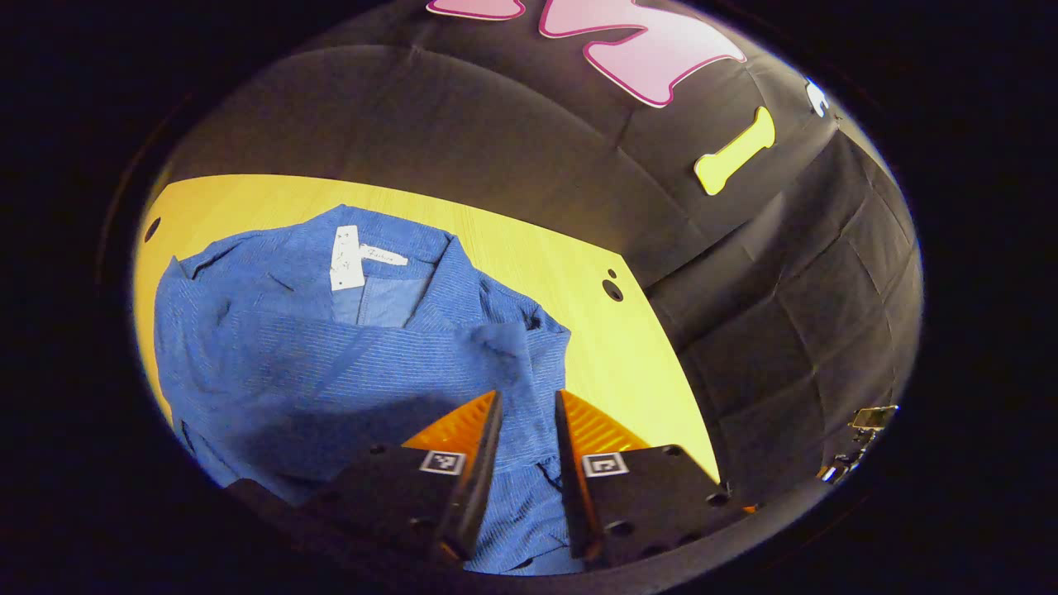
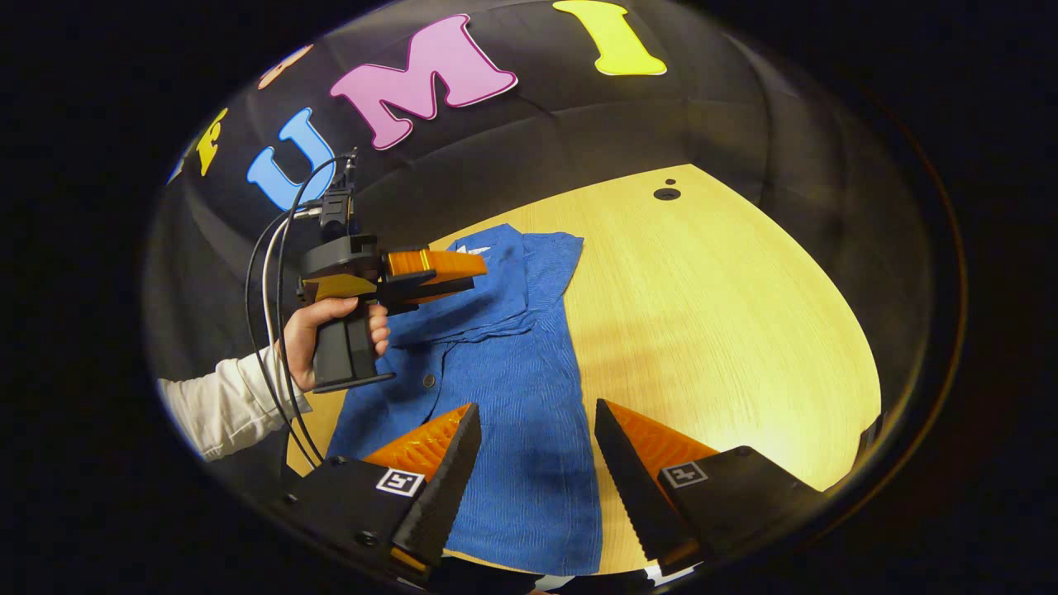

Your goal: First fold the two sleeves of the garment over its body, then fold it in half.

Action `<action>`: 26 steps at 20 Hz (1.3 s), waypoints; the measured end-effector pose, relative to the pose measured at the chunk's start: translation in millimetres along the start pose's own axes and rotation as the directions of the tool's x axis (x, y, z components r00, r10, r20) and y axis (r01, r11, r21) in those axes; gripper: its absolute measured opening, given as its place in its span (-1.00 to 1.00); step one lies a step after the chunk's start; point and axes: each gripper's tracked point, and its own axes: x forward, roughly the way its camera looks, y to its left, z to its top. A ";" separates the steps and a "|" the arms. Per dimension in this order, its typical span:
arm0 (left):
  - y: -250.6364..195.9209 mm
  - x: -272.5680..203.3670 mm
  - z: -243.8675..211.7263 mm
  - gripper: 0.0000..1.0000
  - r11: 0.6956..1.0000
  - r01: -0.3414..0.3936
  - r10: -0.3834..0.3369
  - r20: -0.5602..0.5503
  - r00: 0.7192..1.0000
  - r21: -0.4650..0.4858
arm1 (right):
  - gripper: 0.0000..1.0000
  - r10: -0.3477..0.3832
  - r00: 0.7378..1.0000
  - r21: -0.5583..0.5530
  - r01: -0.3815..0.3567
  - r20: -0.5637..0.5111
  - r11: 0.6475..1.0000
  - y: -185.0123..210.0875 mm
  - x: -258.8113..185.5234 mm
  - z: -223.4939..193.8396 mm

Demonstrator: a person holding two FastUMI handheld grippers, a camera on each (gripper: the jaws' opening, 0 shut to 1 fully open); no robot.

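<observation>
a: left gripper view has the shirt (image 1: 347, 364) spread on the table (image 1: 579, 273), collar away from us. the left gripper (image 1: 529, 413) hangs over its near edge with a narrow gap between the jaws, cloth showing through below. i can't tell whether they pinch anything.

b: right gripper view helps. a hand (image 2: 331, 335) holds that left gripper (image 2: 463, 277) up over the collar end, and it looks lifted off the fabric there. the right gripper (image 2: 536, 430) has its jaws spread wide above the hem, gripping nothing.

a: one side looks already laid over the body, a fold lying across near the collar.

b: i'd judge so, though the other sleeve is hard to make out. if it's still out, take it near the cuff, lift only a little, and lay it flat across so the edge runs straight.

a: and for the half fold, each gripper should pinch a hem corner, both layers, and carry them evenly toward the collar, or it skews.
</observation>
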 end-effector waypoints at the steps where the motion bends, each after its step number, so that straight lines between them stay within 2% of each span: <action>1: -7.7 -2.0 1.8 0.13 1.000 0.017 -0.017 0.010 1.000 0.001 | 0.77 -0.005 1.000 0.001 0.005 -0.013 1.000 -3.6 2.6 -3.9; 2: -11.6 -9.0 1.3 0.13 1.000 0.025 -0.025 0.013 1.000 0.007 | 0.77 -0.009 1.000 0.002 0.009 -0.029 1.000 -6.1 3.7 -7.8; 3: -10.5 -16.6 -3.5 0.28 1.000 0.011 -0.011 0.007 1.000 0.013 | 0.77 -0.010 0.999 0.002 0.010 -0.038 1.000 -7.3 5.6 -12.0; 5: 20.1 -48.3 -21.1 0.69 0.989 -0.141 0.142 -0.021 0.990 0.046 | 0.78 -0.019 0.997 -0.004 0.019 -0.071 1.000 -10.2 7.1 -24.3; 6: 37.3 -71.6 -30.4 0.70 0.971 -0.224 0.227 -0.022 0.974 0.081 | 0.78 -0.025 0.996 -0.006 0.025 -0.087 1.000 -11.8 6.9 -31.2; 7: 52.6 -97.1 -40.9 0.62 0.950 -0.288 0.292 -0.019 0.956 0.117 | 0.78 -0.028 0.994 -0.006 0.028 -0.103 1.000 -11.3 5.9 -38.8; 10: 91.3 -179.2 -103.1 0.70 0.889 -0.412 0.432 -0.067 0.899 0.197 | 0.78 -0.052 0.986 -0.006 0.051 -0.157 0.999 -11.7 -2.7 -63.1; 12: 124.0 -231.1 -154.3 0.70 0.834 -0.503 0.537 -0.124 0.835 0.225 | 0.78 -0.060 0.981 -0.011 0.059 -0.186 0.998 -9.7 -2.3 -78.7; 13: 137.8 -254.2 -175.5 0.63 0.812 -0.542 0.576 -0.149 0.804 0.217 | 0.79 -0.068 0.977 -0.015 0.066 -0.204 0.998 -10.4 -6.1 -88.8; 14: 149.7 -273.0 -193.2 0.71 0.798 -0.572 0.601 -0.173 0.780 0.193 | 0.78 -0.073 0.973 -0.023 0.069 -0.219 0.997 -11.1 -10.1 -97.8; 15: 158.3 -286.6 -211.4 0.70 0.786 -0.600 0.618 -0.198 0.760 0.152 | 0.80 -0.081 0.968 -0.033 0.075 -0.236 0.997 -11.8 -12.7 -106.3; 17: 174.6 -304.4 -237.6 0.71 0.770 -0.635 0.629 -0.246 0.737 0.066 | 0.84 -0.091 0.961 -0.048 0.082 -0.261 0.995 -9.9 -15.3 -119.1; 18: 183.2 -311.2 -248.2 0.70 0.753 -0.656 0.644 -0.264 0.718 0.053 | 0.87 -0.096 0.959 -0.055 0.084 -0.265 0.995 -8.6 -15.6 -121.7; 19: 190.6 -314.3 -260.5 0.70 0.731 -0.680 0.665 -0.282 0.691 0.058 | 0.75 -0.109 0.956 -0.066 0.095 -0.272 0.993 -9.1 -16.5 -127.1; 20: 195.6 -316.8 -270.1 0.71 0.713 -0.698 0.681 -0.304 0.666 0.070 | 0.89 -0.128 0.951 -0.076 0.110 -0.280 0.991 -10.7 -17.8 -131.4; 26: 207.9 -320.8 -288.5 0.70 0.700 -0.707 0.690 -0.351 0.633 0.103 | 0.89 -0.199 0.928 -0.107 0.174 -0.314 0.979 -15.7 -19.9 -146.1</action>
